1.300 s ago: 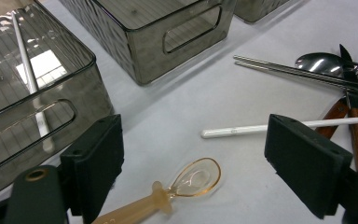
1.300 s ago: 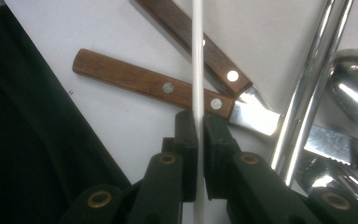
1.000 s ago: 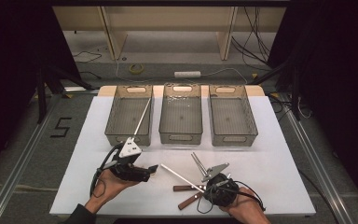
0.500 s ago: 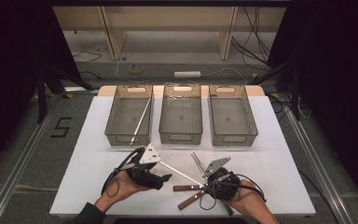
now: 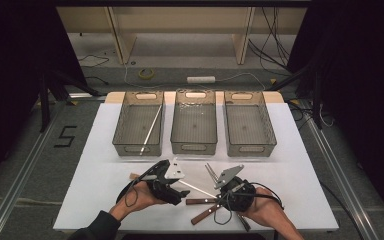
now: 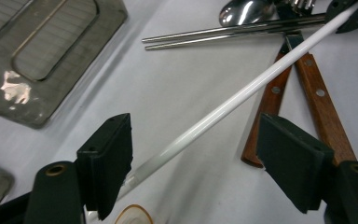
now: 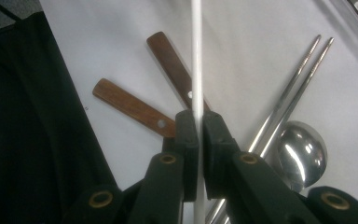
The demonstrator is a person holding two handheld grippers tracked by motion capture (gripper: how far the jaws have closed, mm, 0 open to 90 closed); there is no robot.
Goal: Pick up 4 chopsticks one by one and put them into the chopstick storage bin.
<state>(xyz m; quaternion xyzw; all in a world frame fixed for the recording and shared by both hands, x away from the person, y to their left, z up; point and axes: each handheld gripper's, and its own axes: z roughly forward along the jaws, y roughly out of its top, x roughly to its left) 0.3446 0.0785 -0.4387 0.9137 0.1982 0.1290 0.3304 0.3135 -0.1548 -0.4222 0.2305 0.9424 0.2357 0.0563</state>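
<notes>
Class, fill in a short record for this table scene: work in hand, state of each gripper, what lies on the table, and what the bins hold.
Work in hand: passing a white chopstick between grippers
Right gripper: shut on the chopstick
Left gripper: jaws have just been closing, chopstick between them, pads not yet pressing
On the table: two wooden handles, a metal chopstick pair, a spoon
Bins: three; left bin holds one white stick, whether the others hold anything cannot be told

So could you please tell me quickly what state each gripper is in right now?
Left gripper: open, jaws just closing around the thin white chopstick.
Right gripper: shut on it.
</notes>
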